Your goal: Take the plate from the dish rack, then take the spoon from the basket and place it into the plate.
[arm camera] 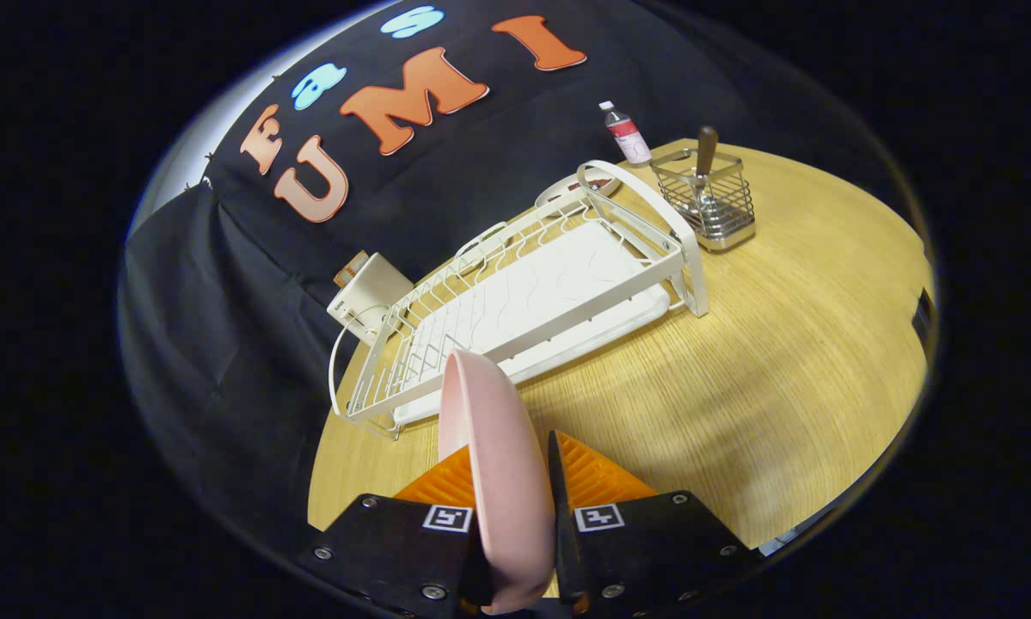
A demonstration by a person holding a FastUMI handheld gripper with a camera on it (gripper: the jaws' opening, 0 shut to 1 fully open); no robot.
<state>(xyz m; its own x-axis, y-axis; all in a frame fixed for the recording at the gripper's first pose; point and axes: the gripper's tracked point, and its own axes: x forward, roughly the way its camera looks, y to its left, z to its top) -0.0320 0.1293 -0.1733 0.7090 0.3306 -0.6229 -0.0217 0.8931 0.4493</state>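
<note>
Pink plate (491,464) sits edge-on between the fingers, gripper (508,468) clamped on it from both sides, pads pressed against each face. Plate's lower rim is cut off behind the gripper body; its upper rim overlaps the near edge of the dish rack (515,297), hiding part of the rack's near rail and drip tray.

Rack is white wire, runs diagonally across the wooden table (739,370), no dishes visible in it. A round pale item behind its far end is mostly hidden, can't tell what it is. White box (369,292) sits at the rack's left side against the cloth wall, partly hidden by rack wires.

Wire basket (706,202) stands far right, just beside the rack's far end, apart from it. Spoon (704,168) stands upright in it, dark handle up; bowl is hard to make out through the mesh. Small bottle (625,133) behind it at the table's far edge.

Open tabletop right of the rack, near side to the right edge.
</note>
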